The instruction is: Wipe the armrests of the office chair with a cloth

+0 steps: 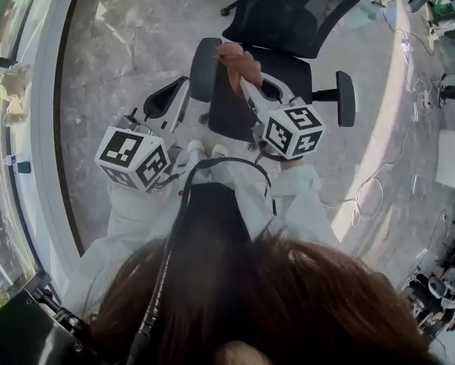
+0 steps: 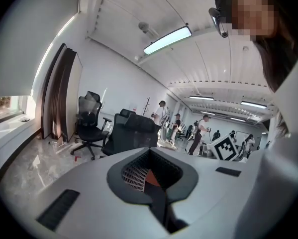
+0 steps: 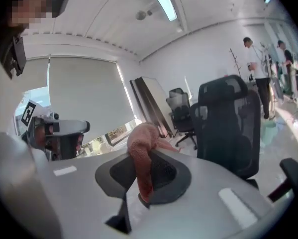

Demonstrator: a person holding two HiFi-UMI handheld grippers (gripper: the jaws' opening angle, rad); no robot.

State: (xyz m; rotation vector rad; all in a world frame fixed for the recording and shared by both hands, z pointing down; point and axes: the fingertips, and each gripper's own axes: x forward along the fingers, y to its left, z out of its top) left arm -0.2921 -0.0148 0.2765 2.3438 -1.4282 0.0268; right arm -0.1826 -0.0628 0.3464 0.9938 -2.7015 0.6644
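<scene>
A black office chair (image 1: 288, 21) stands ahead of me, mesh back to the far side. Its left armrest (image 1: 203, 68) and right armrest (image 1: 345, 97) flank the seat (image 1: 235, 105). My right gripper (image 1: 247, 87) is shut on a pink cloth (image 1: 238, 61), held over the seat's left part, just right of the left armrest. In the right gripper view the cloth (image 3: 141, 151) bunches out of the jaws, with the chair (image 3: 228, 128) behind. My left gripper (image 1: 175, 93) hangs left of the chair, jaws together and holding nothing (image 2: 151, 176).
A white curved window ledge (image 1: 46, 128) runs along the left. Cables (image 1: 364, 196) trail over the grey floor at the right. Other black chairs (image 2: 89, 123), leaning wooden panels (image 2: 59, 98) and several people (image 2: 201, 133) stand farther off in the room.
</scene>
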